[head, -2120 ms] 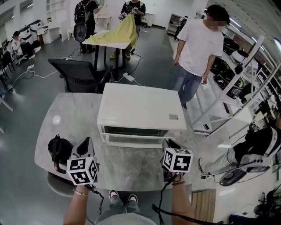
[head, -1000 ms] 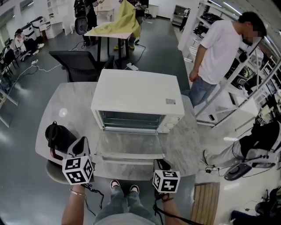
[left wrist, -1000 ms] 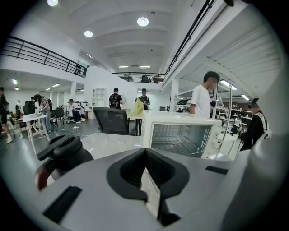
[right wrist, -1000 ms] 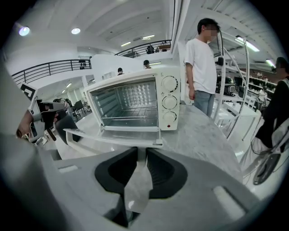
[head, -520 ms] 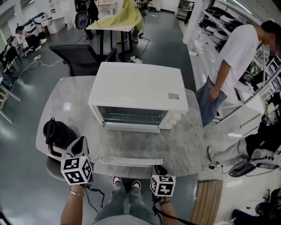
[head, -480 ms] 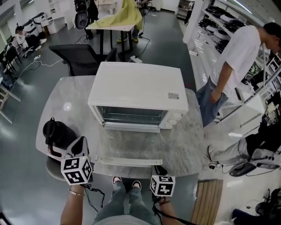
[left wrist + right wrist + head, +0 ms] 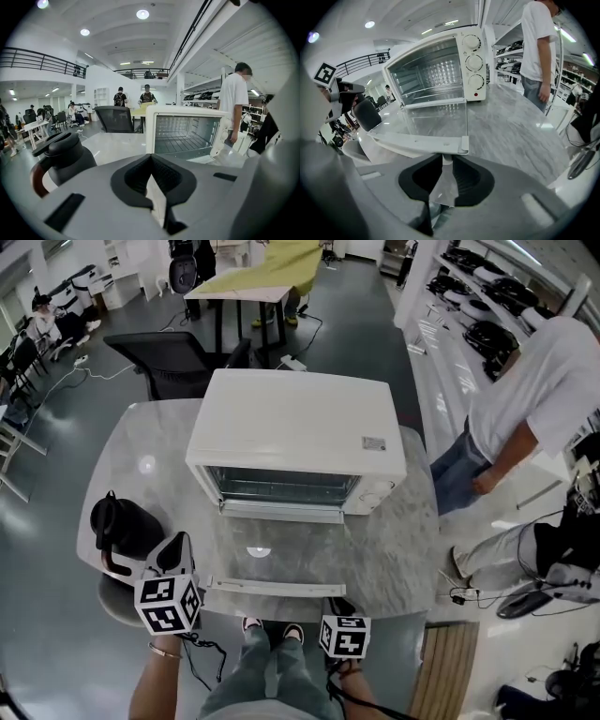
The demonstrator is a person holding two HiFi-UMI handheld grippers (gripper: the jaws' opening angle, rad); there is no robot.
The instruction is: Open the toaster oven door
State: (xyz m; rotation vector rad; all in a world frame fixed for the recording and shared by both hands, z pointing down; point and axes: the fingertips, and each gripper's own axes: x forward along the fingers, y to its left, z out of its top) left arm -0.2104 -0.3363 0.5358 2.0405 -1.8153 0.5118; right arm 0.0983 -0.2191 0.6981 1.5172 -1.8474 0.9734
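Note:
The white toaster oven (image 7: pixel 295 418) stands mid-table with its glass door (image 7: pixel 281 559) folded down flat toward me. The door's white handle bar (image 7: pixel 272 587) lies along the near edge. My right gripper (image 7: pixel 339 604) sits at that bar's right end. In the right gripper view its tips (image 7: pixel 443 158) meet at the handle (image 7: pixel 417 143), pinched on its near edge. The oven cavity (image 7: pixel 436 65) with its wire rack shows beyond. My left gripper (image 7: pixel 173 545) hovers left of the door, shut and empty (image 7: pixel 152 157), pointing toward the oven (image 7: pixel 185 133).
A black kettle (image 7: pixel 122 526) stands at the table's left, just beside my left gripper, also in the left gripper view (image 7: pixel 63 157). A person in a white shirt (image 7: pixel 544 381) stands off the table's right side. A black chair (image 7: pixel 173 362) is behind the table.
The door was shut 2.1 s ago and now lies flat open. My right gripper came down and toward me with the handle. The person moved further right.

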